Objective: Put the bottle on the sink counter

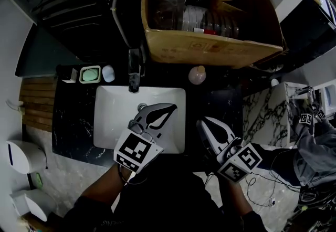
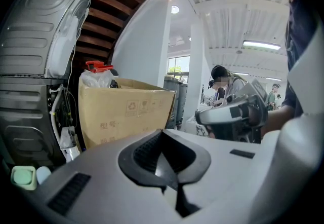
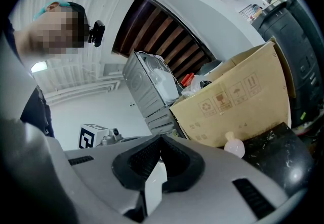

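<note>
Left gripper jaws pressed together, empty, over white sink basin. Right gripper likewise closed, empty, above black counter. Pale bottle stands upright on counter, just before cardboard box, right of faucet.

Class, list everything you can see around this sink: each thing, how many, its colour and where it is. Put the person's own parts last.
Bottle: one, pale pink, on the counter before the box.
Counter: one, black, around the basin.
Basin: one, white, centre.
Faucet: one, black, behind the basin.
Soap dish: one, white with green soap, counter's back left.
Cardboard box: one, brown, behind the counter.
Left hand-held gripper: one, grey, shut, empty, over the basin.
Right hand-held gripper: one, grey, shut, empty, right of the basin.
</note>
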The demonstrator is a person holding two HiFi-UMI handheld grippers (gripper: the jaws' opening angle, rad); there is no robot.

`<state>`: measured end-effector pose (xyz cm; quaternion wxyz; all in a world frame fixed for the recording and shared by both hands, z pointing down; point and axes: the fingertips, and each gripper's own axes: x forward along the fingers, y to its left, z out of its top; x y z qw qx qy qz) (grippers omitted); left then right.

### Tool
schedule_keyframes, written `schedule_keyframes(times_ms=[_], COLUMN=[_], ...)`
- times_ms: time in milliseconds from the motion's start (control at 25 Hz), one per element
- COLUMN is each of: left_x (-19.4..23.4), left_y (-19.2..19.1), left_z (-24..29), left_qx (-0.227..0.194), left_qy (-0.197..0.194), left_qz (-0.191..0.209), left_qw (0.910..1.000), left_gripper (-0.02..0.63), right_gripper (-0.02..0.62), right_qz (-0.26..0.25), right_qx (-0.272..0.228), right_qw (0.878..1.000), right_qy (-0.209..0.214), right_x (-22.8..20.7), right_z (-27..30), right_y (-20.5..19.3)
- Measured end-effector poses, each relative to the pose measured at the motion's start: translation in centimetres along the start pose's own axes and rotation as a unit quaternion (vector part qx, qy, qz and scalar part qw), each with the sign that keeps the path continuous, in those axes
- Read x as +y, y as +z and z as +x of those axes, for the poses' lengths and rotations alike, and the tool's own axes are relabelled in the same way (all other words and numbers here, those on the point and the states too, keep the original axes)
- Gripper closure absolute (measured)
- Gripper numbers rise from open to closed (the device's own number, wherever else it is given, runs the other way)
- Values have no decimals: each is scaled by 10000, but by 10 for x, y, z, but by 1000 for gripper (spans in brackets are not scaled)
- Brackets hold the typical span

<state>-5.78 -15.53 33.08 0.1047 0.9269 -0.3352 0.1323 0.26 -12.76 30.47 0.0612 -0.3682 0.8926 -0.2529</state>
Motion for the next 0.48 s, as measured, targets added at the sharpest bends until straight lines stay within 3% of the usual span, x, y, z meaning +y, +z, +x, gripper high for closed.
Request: schedule_keyframes(times_ms=[480], left_x=[-3], left_y=[0], left_z=[2], left_qx=[-27], left_qy=[5], left_qz=[28], left_qw=[10000], left_gripper=[598], right_gripper=[569], right_qz=[33], right_qx=[-30], right_qw=[10000], right_qy=[-43], right_x=[-2], right_z=[-4], right_y=[1])
